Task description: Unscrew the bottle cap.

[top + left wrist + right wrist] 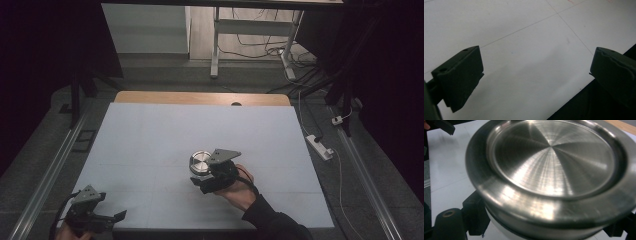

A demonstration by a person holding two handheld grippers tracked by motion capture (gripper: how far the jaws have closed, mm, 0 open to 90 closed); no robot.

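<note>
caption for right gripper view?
Right gripper shut on a steel lid above the white table.

A white mat [150,135] covers the wooden table [200,98]; a power strip [320,147] lies on the floor beside it.

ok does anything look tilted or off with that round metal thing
Yes. The round brushed steel lidded container, clamped in the right gripper, leans tilted toward the camera rather than standing flat on the white table sheet. No spill or damage shows. The left gripper stands open, apart.
</note>
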